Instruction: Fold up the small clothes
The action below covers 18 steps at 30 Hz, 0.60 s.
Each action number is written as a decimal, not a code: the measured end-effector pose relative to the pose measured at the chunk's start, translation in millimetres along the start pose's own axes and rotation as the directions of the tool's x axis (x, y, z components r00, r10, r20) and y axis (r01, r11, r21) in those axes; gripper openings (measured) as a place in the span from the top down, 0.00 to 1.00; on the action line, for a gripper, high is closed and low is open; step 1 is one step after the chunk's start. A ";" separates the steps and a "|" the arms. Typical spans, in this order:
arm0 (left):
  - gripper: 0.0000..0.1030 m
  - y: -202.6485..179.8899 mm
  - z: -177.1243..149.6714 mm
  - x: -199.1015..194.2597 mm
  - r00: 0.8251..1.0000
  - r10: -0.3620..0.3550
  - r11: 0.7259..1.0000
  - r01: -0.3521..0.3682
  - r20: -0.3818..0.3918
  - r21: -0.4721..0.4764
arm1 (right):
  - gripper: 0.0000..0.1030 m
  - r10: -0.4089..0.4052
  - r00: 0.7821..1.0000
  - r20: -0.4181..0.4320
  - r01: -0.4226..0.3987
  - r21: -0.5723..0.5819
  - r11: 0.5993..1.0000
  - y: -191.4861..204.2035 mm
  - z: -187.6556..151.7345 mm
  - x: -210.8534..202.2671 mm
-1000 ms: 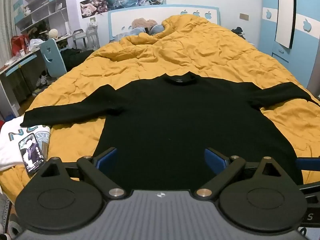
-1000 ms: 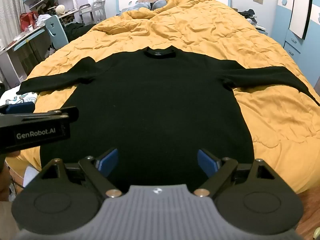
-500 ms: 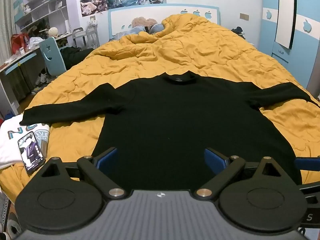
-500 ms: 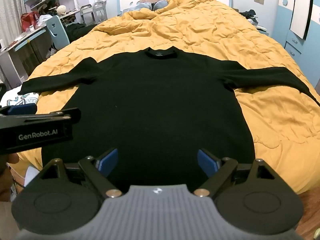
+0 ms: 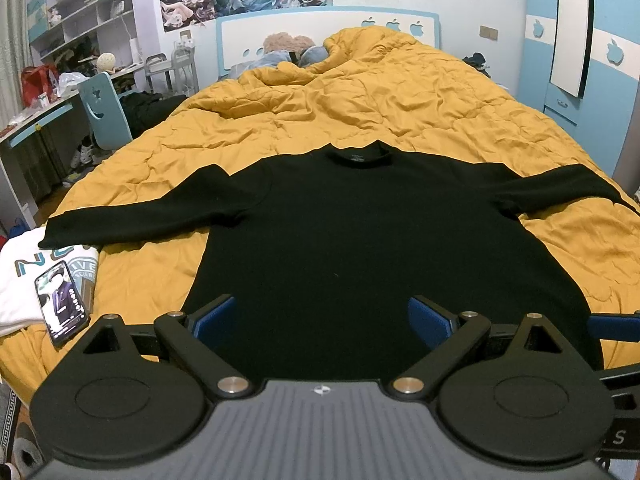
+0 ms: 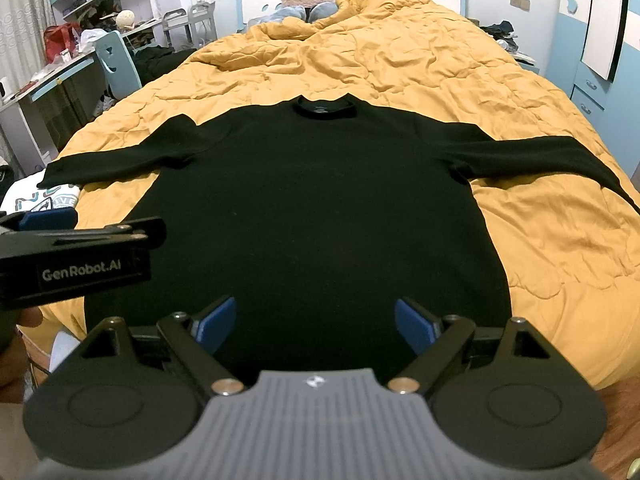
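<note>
The black sweater lies flat and face up on the yellow quilt, collar toward the headboard, both sleeves spread out to the sides, hem near me. I see no fold in it, so I judge the folding has not started: sleeves and body are all left to do. My left gripper and right gripper both hang over the hem with jaws wide apart, holding nothing. Beside the left sleeve end lie a white shirt and a phone.
</note>
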State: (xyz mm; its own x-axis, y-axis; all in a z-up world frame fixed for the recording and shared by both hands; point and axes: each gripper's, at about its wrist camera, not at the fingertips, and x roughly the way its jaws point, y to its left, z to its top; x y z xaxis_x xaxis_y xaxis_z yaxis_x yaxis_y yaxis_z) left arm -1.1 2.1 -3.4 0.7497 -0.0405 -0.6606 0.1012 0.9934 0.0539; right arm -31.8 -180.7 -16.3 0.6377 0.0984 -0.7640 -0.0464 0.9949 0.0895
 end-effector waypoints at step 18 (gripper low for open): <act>0.00 -3.3 -0.6 -1.4 1.000 -0.001 1.000 0.001 -0.004 -0.001 | 0.20 0.019 1.000 -0.003 -0.019 0.003 1.000 3.4 -2.6 -3.2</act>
State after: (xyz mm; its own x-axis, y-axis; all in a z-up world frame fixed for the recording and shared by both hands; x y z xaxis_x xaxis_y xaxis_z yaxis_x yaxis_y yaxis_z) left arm -2.9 -1.0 -3.0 0.7469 -0.0415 -0.6637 0.1015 0.9935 0.0521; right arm -36.1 -177.7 -15.2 0.6347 0.1169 -0.7639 -0.0562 0.9929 0.1052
